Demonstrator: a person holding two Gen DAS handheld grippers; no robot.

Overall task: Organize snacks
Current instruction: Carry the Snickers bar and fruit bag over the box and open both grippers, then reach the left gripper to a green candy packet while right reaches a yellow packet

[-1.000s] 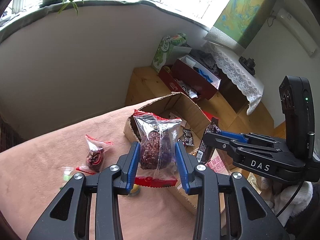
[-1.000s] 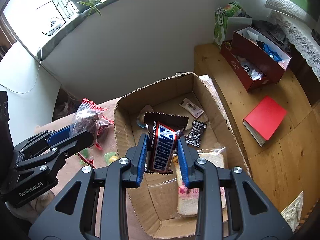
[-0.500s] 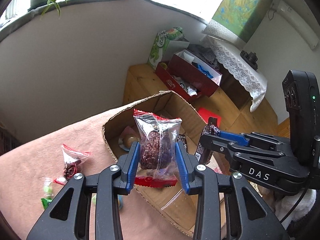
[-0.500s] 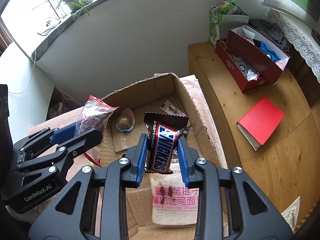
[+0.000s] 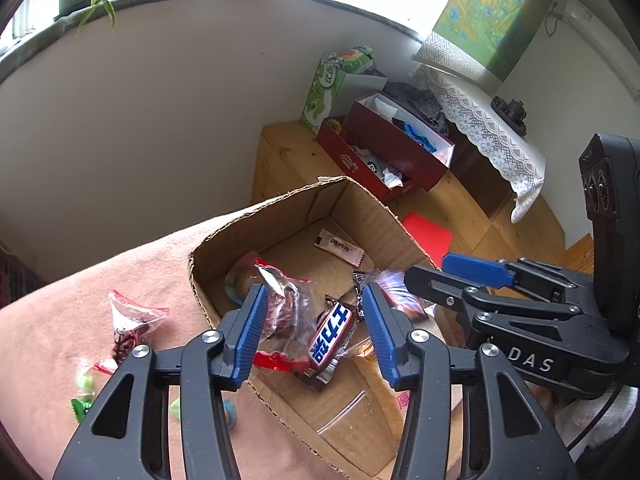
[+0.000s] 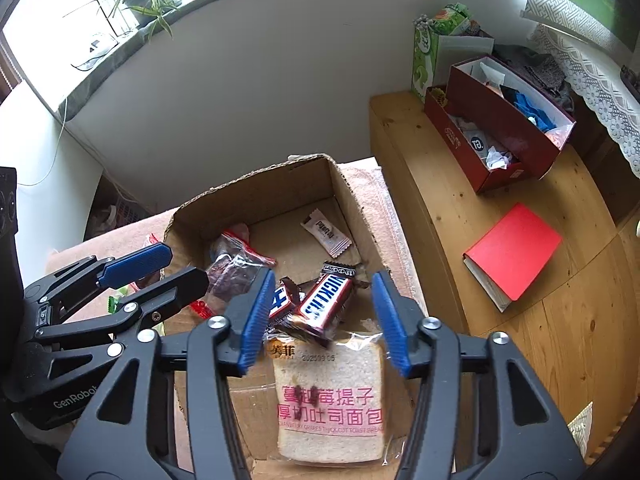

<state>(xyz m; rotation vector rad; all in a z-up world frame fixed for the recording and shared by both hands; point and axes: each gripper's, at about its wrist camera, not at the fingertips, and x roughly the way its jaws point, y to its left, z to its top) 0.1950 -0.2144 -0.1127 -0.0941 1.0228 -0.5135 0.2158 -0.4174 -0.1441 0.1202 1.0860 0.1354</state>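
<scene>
I am holding both tools over the box [image 5: 280,216], and both are standing wide open with nothing between the pads. My left gripper [image 5: 312,328] is hanging above the near left corner of the box; the clear bag [image 5: 282,308] of dark snack is lying just beyond its fingers, inside the box against the left wall. My right gripper [image 6: 320,320] is hanging over the middle of the box, and the Snickers [image 6: 326,300] is lying tilted below it, resting partly on a second bar [image 6: 280,304] and near the top edge of the bread [image 6: 332,396]. A small white sachet [image 6: 326,232] is lying farther back on the box floor.

So I judge the dropping-in step for these two items to be done, and the task only partly through. On the pink cloth [image 5: 100,280] left of the box a red-topped packet [image 5: 130,318] and some green candies [image 5: 84,392] are lying outside.

Next I am thinking of swinging the left tool out over the cloth, bringing the open fingers down either side of the red-topped packet, and closing gently, since thin film will slip or crumple. The right tool needs to clear the box wall as it lifts away.
</scene>
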